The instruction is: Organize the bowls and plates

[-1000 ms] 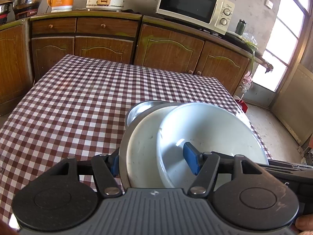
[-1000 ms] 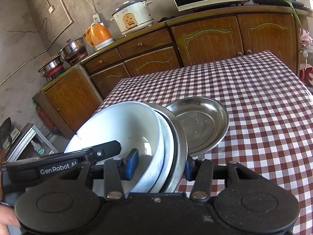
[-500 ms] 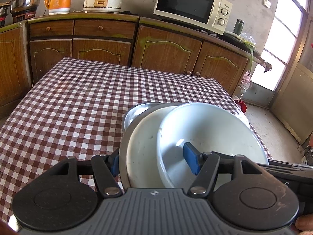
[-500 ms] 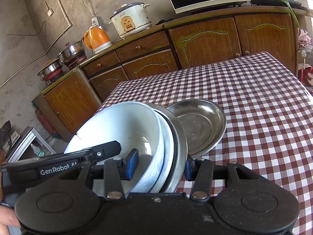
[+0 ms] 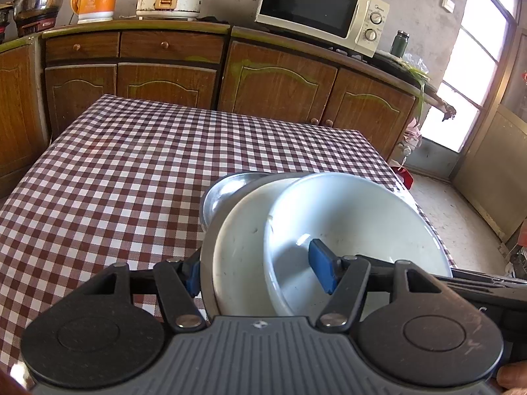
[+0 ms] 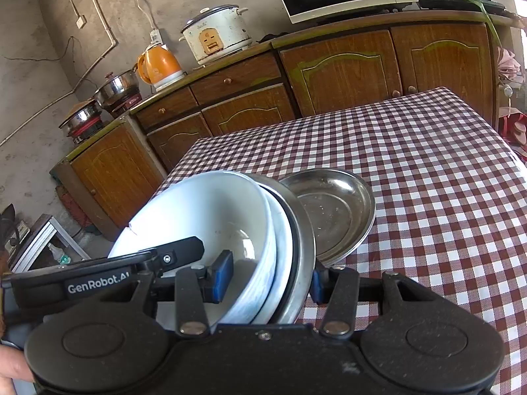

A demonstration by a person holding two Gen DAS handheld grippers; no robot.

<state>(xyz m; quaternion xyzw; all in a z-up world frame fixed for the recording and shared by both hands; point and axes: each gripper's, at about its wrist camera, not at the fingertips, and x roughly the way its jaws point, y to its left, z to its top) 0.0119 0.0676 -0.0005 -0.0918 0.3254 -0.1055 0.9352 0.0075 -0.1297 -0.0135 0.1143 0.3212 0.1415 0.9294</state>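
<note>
At lower centre, both tongs, left (image 5: 260, 271) and right (image 6: 270, 278), clench one tilted stack of white bowls (image 5: 349, 230) over a steel plate (image 6: 332, 210): uneven squeeze could slide them apart.

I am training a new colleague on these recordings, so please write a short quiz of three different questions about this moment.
1. True or false: the left gripper and the right gripper clamp the same tilted stack of dishes.
2. What is the innermost dish, the one the blue pads reach into?
A. the white round bowl
B. a glass cup
C. a wooden tray
3. Fill in: beyond the stack, a shallow round ____ plate sits over the red-and-white checked tablecloth.

Key: 1 true; 2 A; 3 steel.
</note>
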